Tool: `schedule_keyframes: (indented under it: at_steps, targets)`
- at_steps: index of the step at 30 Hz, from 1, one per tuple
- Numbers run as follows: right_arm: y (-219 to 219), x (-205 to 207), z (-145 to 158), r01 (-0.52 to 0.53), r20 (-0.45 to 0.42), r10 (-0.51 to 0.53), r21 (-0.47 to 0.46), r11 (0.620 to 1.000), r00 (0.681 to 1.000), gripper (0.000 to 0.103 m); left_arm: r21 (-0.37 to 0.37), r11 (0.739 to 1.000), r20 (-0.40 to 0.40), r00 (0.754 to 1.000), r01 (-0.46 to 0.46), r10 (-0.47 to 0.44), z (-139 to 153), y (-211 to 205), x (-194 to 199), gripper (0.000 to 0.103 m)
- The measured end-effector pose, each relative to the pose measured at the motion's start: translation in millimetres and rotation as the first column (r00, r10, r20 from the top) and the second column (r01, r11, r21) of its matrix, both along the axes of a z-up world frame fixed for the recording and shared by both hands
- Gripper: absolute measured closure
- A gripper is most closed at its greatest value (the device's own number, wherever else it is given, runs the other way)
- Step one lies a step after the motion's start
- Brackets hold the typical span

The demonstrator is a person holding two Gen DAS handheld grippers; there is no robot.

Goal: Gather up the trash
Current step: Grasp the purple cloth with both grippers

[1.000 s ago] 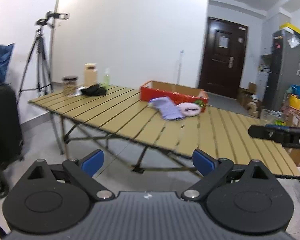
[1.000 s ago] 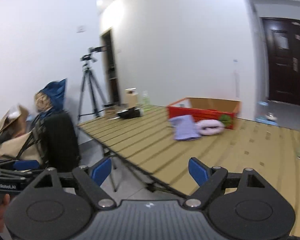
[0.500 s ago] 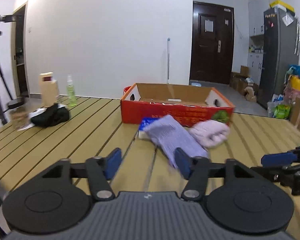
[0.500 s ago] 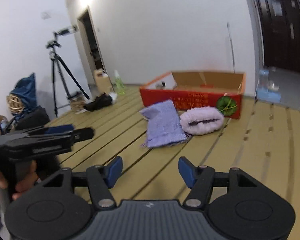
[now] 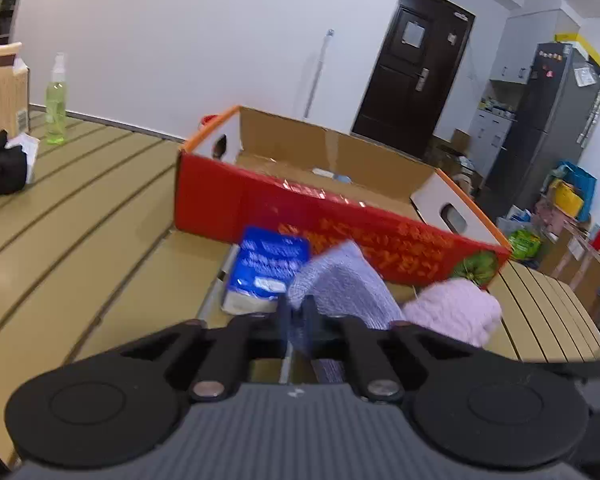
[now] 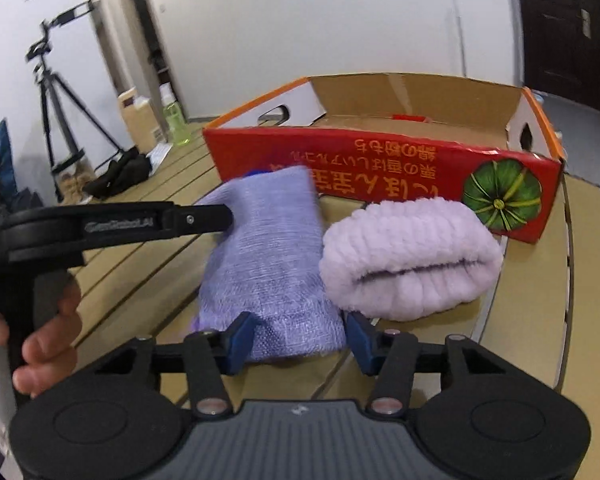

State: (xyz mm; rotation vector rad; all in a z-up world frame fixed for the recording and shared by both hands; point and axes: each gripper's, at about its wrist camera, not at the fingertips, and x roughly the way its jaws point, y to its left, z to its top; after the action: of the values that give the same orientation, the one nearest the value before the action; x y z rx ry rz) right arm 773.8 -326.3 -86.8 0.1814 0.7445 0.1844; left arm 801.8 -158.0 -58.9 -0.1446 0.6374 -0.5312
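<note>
A lilac woven cloth (image 5: 340, 288) (image 6: 268, 248) lies on the slatted table (image 5: 80, 220) in front of an open red cardboard box (image 5: 340, 216) (image 6: 380, 160). My left gripper (image 5: 298, 318) (image 6: 220, 216) is shut on the cloth's left edge, which stands up a little. A blue packet (image 5: 268, 264) lies partly under the cloth. A fluffy pink bundle (image 5: 456, 312) (image 6: 412, 256) rests to the right of the cloth. My right gripper (image 6: 300, 342) is closing, with the cloth's near end between its blue pads; I see no pinch.
A green spray bottle (image 5: 56, 108), a beige carton (image 5: 6, 88) and a black cloth (image 5: 0, 168) sit at the table's far left. A tripod (image 6: 56, 80) stands beyond it. A person's hand (image 6: 48, 344) holds the left gripper's handle. A fridge (image 5: 548, 120) and clutter stand at right.
Both grippers came in from beside the table to the lilac cloth. The left jaws went from wide open to shut on its edge. The right jaws narrowed around its near end.
</note>
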Motion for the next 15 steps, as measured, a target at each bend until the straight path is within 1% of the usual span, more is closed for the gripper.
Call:
schedule_keyframes:
  at_steps: [1, 2, 4, 5, 7, 8, 9, 10, 11, 12, 13, 14, 15]
  targets:
    - [-1, -1, 1, 0.004, 0.001, -0.004, -0.004, 1.000, 1.000, 0.056, -0.004, 1.000, -0.002, 1.000, -0.003, 0.003, -1, 1, -6, 0.099]
    - [-2, -1, 2, 0.016, 0.002, -0.016, -0.003, 1.000, 1.000, 0.060, 0.005, 1.000, -0.010, 1.000, -0.016, 0.016, -1, 3, -15, 0.099]
    - [-8, -7, 7, 0.059, 0.026, -0.059, 0.000, 0.998, 0.998, 0.063, 0.021, 0.998, -0.029, 0.998, -0.052, 0.052, 0, 8, -40, 0.099]
    - [-11, -10, 9, 0.081, 0.040, -0.081, 0.001, 0.997, 0.996, 0.060, 0.048, 0.996, -0.046, 0.996, -0.073, 0.076, -2, 10, -54, 0.099]
    - [-16, -16, 15, 0.099, 0.072, -0.100, 0.023, 0.995, 0.992, 0.060, 0.078, 0.992, -0.081, 0.991, -0.100, 0.106, -7, 14, -80, 0.097]
    - [-17, -21, 17, 0.090, 0.075, -0.094, 0.047, 0.995, 0.993, 0.060, 0.072, 0.989, -0.092, 0.986, -0.131, 0.137, -10, 16, -90, 0.096]
    - [-17, -25, 17, 0.073, 0.070, -0.077, 0.066, 0.995, 0.995, 0.060, 0.061, 0.989, -0.093, 0.985, -0.137, 0.142, -12, 18, -96, 0.096]
    - [-17, -28, 18, 0.060, 0.067, -0.065, 0.079, 0.995, 0.996, 0.057, 0.051, 0.991, -0.088, 0.988, -0.123, 0.127, -12, 19, -101, 0.093]
    - [-15, -31, 17, 0.046, 0.065, -0.052, 0.090, 0.995, 0.996, 0.055, 0.055, 0.994, -0.074, 0.992, -0.100, 0.103, -11, 17, -103, 0.089]
    - [-12, -30, 14, 0.033, 0.064, -0.038, 0.081, 0.996, 0.997, 0.054, 0.065, 0.993, -0.057, 0.994, -0.094, 0.098, -10, 16, -103, 0.073]
    - [-9, -29, 13, 0.036, 0.061, -0.040, 0.064, 0.997, 0.997, 0.052, 0.080, 0.991, -0.031, 0.993, -0.108, 0.111, -7, 14, -100, 0.049]
    - [-8, -26, 10, 0.059, 0.059, -0.062, 0.045, 0.997, 0.996, 0.052, 0.095, 0.987, 0.002, 0.992, -0.130, 0.130, -4, 11, -97, 0.044]
    - [-9, -22, 9, 0.076, 0.055, -0.079, 0.045, 0.996, 0.995, 0.052, 0.101, 0.984, 0.033, 0.989, -0.148, 0.145, 0, 10, -94, 0.042]
